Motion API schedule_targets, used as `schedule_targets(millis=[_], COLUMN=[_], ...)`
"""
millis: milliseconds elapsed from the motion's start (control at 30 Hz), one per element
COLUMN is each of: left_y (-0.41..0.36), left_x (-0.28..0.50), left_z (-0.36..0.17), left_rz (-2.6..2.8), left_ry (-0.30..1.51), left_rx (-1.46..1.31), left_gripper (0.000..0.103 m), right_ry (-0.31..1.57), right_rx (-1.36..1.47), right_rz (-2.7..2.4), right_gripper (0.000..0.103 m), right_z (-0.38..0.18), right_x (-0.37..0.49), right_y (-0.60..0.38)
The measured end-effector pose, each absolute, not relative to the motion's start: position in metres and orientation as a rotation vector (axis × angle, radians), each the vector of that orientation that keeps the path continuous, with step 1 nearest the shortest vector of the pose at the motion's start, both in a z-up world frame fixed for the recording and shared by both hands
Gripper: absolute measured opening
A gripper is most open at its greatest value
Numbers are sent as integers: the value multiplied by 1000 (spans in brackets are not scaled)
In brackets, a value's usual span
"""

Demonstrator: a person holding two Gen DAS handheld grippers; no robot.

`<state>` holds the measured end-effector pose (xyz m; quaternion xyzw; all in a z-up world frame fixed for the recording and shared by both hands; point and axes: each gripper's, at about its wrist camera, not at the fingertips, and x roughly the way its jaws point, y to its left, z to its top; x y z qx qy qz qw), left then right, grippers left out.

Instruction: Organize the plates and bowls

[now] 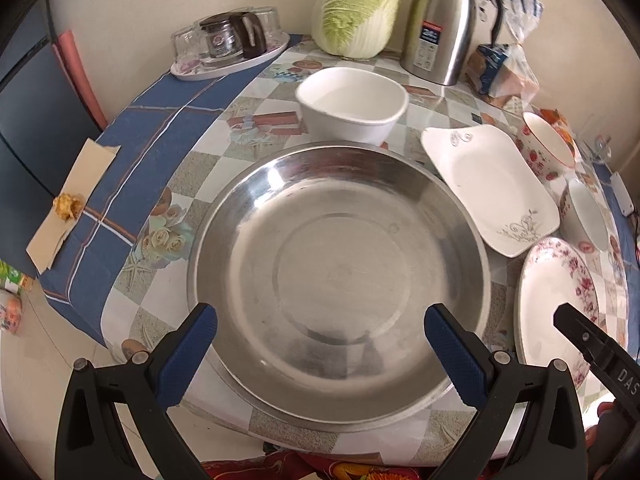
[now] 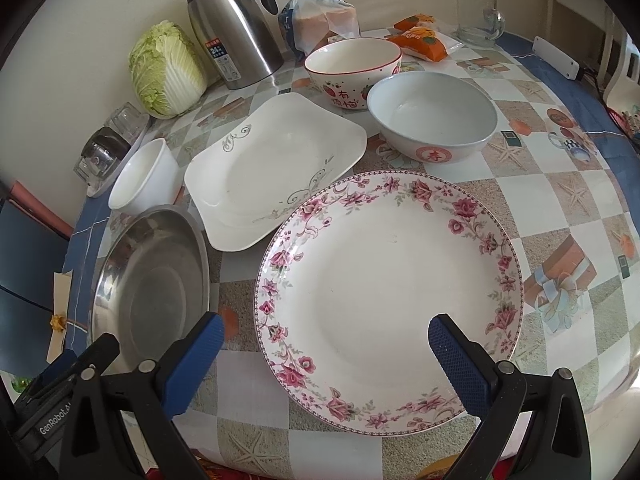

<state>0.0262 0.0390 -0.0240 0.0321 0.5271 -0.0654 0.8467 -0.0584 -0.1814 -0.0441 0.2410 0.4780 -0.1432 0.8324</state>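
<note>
Left wrist view: the left gripper (image 1: pixel 320 344) hangs above the near edge of the steel plate (image 1: pixel 340 272), its blue fingers (image 1: pixel 188 356) spread wide and holding nothing. The plate lies flat on the worktop (image 1: pixel 208 168), with a white square bowl (image 1: pixel 352 104) just beyond it and a white square plate (image 1: pixel 492 188) to its right. In the right wrist view the right gripper (image 2: pixel 324 364) is likewise wide open and empty over the near part of the floral plate (image 2: pixel 388 296), which sits just right of the steel plate. Farther off stand a strawberry bowl (image 2: pixel 352 70) and a pale bowl (image 2: pixel 432 116), side by side. A cabbage (image 2: pixel 166 70) and a steel jug (image 2: pixel 232 24) stand by the far wall.
</note>
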Motion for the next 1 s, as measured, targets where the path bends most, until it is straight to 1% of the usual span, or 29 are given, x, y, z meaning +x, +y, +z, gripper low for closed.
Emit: schedule_targets(millis=[400,600,867,1000], left_y=[88,101,106,106], left_x=[43,47,49,52], left_z=[-38,-40,-44,-48], left_rz=[-44,-32,-9,-15], left_ry=[1040,971,928,938], left_rx=[-62,-83,-41,-34], left_gripper=[103,103,103,103], right_ry=[906,981,952,914], right_rx=[414,348,303,290], right_rz=[-142,27,45,77], right_gripper=[103,103,103,103], right_z=[-32,-42,-43,-41], right_x=[-31,-12,-4,-2], right_y=[-149,-118,-109,-107])
